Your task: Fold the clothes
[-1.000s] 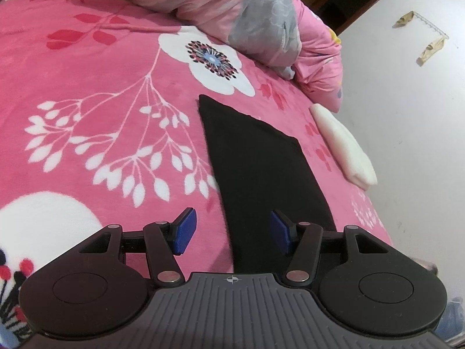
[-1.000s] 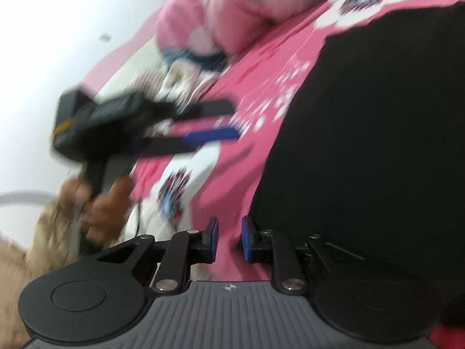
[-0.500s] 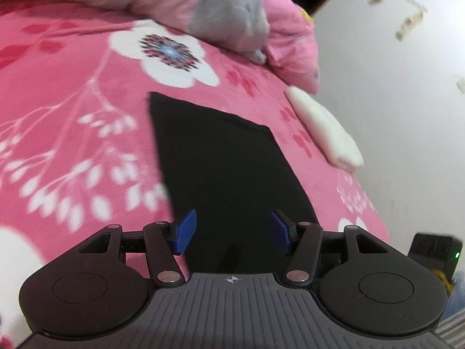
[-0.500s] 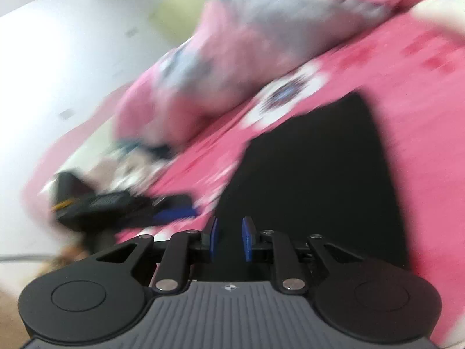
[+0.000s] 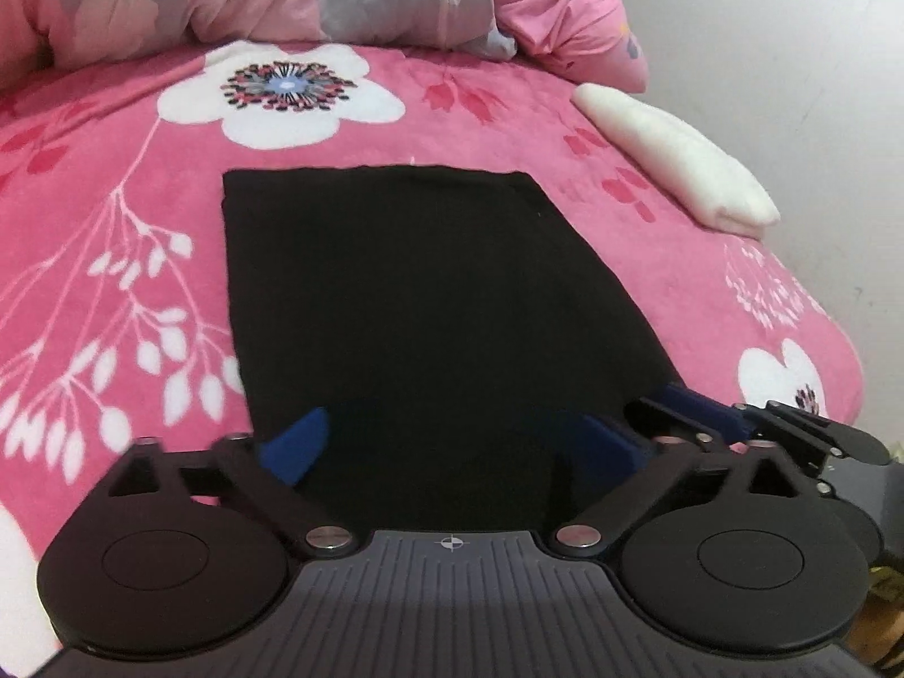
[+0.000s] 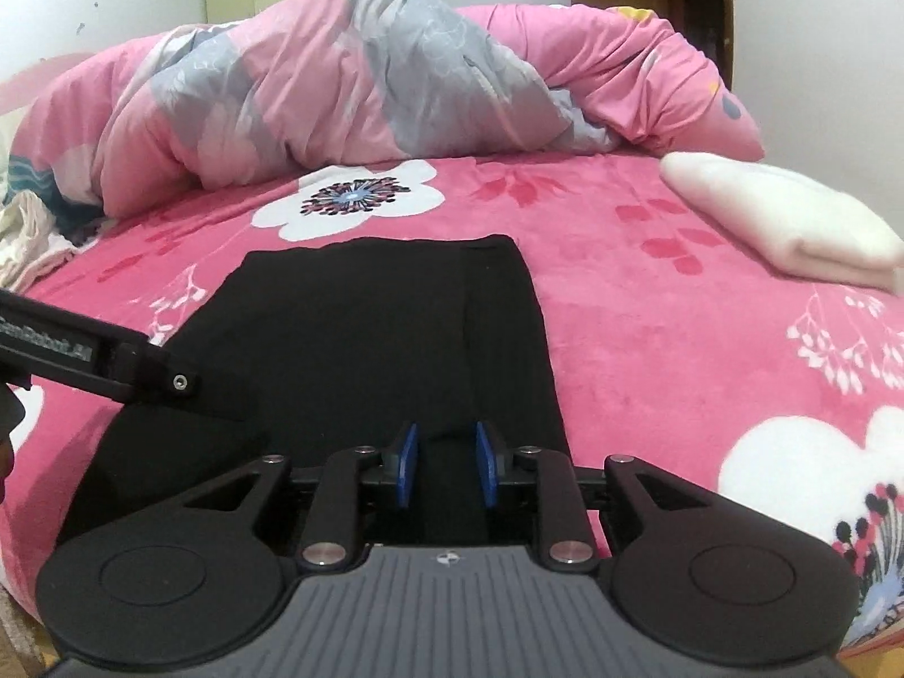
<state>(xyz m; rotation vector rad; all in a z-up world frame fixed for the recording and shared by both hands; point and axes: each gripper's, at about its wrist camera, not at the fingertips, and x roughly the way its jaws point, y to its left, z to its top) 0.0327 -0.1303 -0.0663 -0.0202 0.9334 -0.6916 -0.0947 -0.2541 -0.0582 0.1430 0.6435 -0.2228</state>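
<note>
- Black garment point(image 5: 418, 305) lies flat and folded on the pink blanket point(image 5: 113, 181), under both tools.
- Left gripper point(image 5: 452, 446) has just spread wide, pinching nothing.
- Right gripper point(image 6: 446, 466) has just parted slightly; cloth shows between its blue pads, unpressed.
- White folded cloth point(image 6: 779, 220) lies near the blanket's right edge.

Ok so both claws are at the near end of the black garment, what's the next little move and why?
Probably lower both claws onto the near hem and close. The black garment lies flat in a long strip on the pink blanket. The left claw, whose jaws have just been opening, stands wide with nothing pinched; the right claw is open over the cloth, also opening.
</note>
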